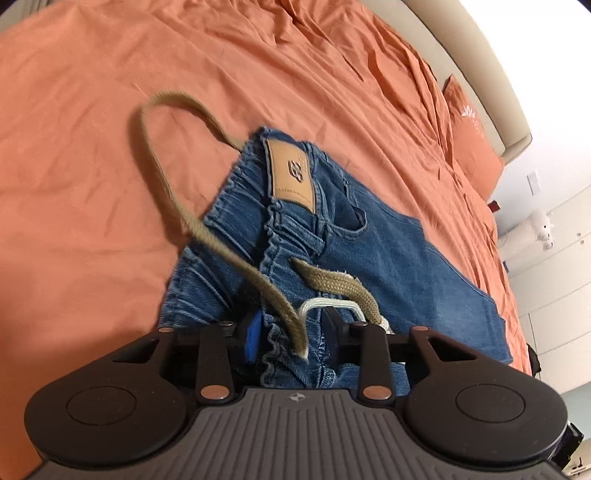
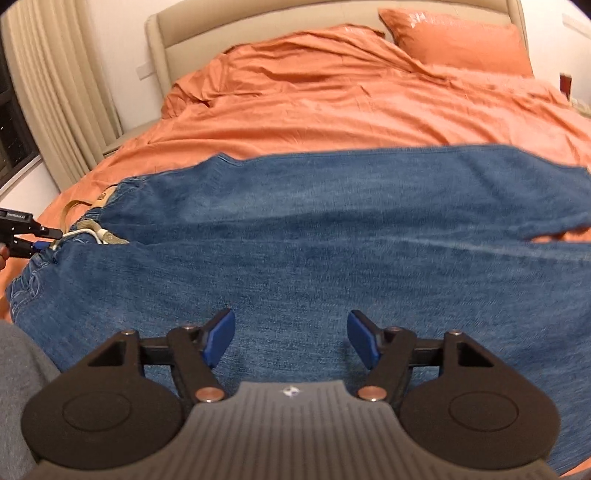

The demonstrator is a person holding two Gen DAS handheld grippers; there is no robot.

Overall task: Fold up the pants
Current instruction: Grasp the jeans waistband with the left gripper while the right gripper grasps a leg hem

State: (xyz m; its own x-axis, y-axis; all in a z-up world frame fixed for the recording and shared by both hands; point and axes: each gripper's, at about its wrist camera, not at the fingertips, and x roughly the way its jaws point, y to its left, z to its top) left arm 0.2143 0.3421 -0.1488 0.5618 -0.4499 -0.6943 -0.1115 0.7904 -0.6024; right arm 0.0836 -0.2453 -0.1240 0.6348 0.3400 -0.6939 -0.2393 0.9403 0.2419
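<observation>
Blue jeans (image 1: pixel 388 254) lie on an orange bed, folded lengthwise, with a tan leather patch (image 1: pixel 291 171) at the waistband and an olive drawstring (image 1: pixel 159 173) looping out to the left. My left gripper (image 1: pixel 291 332) stands at the waistband with bunched denim and the drawstring between its fingers; the jaws are partly apart. In the right wrist view the jeans (image 2: pixel 332 229) stretch across the bed. My right gripper (image 2: pixel 291 332) is open just above the denim of the near leg. The left gripper (image 2: pixel 40 240) shows at the far left, at the waistband.
The orange sheet (image 2: pixel 332 103) covers the bed, with a rumpled duvet and an orange pillow (image 2: pixel 458 40) at the beige headboard (image 2: pixel 221 29). Curtains (image 2: pixel 55 85) hang at the left. A grey-clothed leg (image 2: pixel 18 369) is at the lower left.
</observation>
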